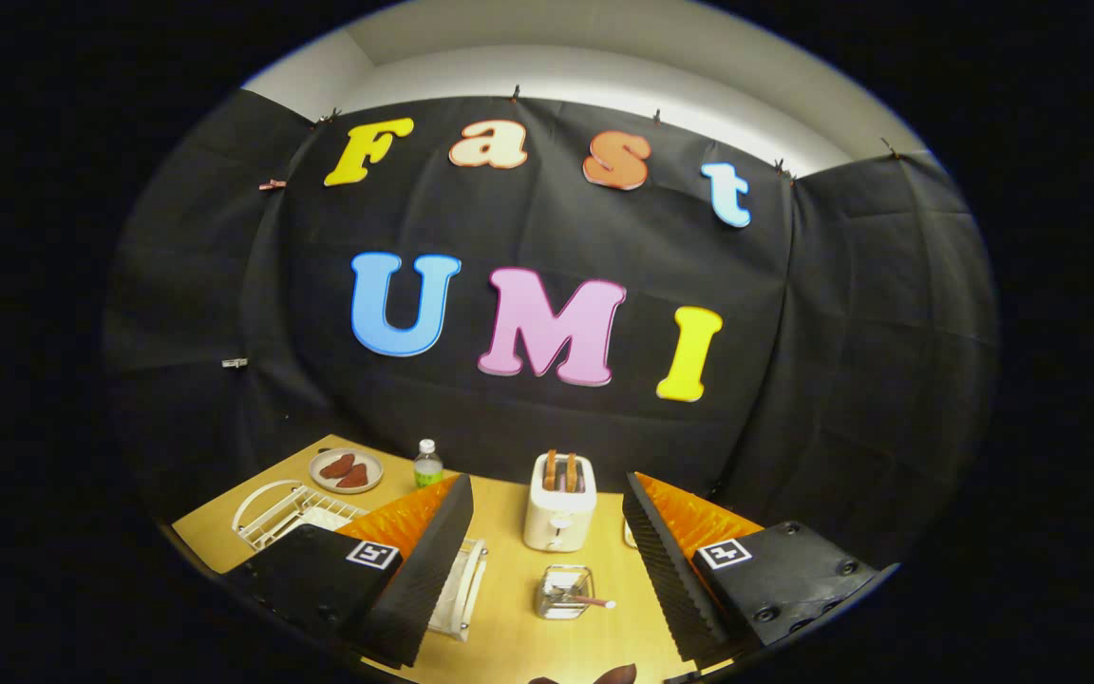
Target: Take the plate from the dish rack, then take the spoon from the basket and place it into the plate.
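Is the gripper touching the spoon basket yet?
Apart. The gripper view shows the gripper open, fingers spread wide, with bare table around the basket lying between them, the spoon's handle poking out.

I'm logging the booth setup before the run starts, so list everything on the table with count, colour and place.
Toaster: one, cream, slices in its slots, beyond the fingers, near the wall.
Basket: one, clear, holding the spoon, between the fingers, in front of the toaster.
Dish rack: one, white wire, by the left finger, partly hidden by it.
Plate: one, grey, with two reddish-brown pieces, behind the dish rack.
Bottle: one, clear with green label, right of the plate.
Table: one, light wood.
Hand-held gripper: one, fingers wide apart, holding nothing.
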### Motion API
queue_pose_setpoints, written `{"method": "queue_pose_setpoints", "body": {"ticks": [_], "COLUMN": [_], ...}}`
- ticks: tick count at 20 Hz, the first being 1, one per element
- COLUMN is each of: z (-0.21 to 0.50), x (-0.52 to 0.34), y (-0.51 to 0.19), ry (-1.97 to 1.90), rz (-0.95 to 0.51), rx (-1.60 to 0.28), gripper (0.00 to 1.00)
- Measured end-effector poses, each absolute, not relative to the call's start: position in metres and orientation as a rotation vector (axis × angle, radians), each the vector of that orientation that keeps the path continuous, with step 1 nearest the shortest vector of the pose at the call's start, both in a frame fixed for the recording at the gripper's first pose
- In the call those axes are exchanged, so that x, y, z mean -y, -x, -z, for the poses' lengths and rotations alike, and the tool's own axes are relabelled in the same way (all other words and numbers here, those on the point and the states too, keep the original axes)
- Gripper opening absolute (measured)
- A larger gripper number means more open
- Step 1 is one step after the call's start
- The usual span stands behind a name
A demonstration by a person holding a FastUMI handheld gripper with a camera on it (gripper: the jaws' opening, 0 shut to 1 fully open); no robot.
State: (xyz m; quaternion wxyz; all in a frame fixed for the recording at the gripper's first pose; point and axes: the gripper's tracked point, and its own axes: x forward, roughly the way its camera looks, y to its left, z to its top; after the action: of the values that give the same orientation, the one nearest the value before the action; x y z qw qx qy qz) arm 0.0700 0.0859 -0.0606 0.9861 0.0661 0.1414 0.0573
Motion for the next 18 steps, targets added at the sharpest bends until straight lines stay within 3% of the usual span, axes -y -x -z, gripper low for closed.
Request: {"method": "queue_pose_setpoints", "body": {"ticks": [6, 14, 15, 17, 18], "z": [0.159, 0.288, 0.297, 0.307, 0.306], "x": [-0.175, -0.21, -0.217, -0.226, -0.228], "y": [-0.109, -0.127, -0.129, -0.127, -0.135], "ry": [-0.199, -0.247, -0.257, -0.252, -0.249], "rz": [-0.207, -0.065, -0.058, -0.057, -0.041], "rx": [-0.654, -0.959, -0.979, -1.008, -0.984], "gripper": [0.96, 0.77, 0.74, 0.54, 0.37]}}
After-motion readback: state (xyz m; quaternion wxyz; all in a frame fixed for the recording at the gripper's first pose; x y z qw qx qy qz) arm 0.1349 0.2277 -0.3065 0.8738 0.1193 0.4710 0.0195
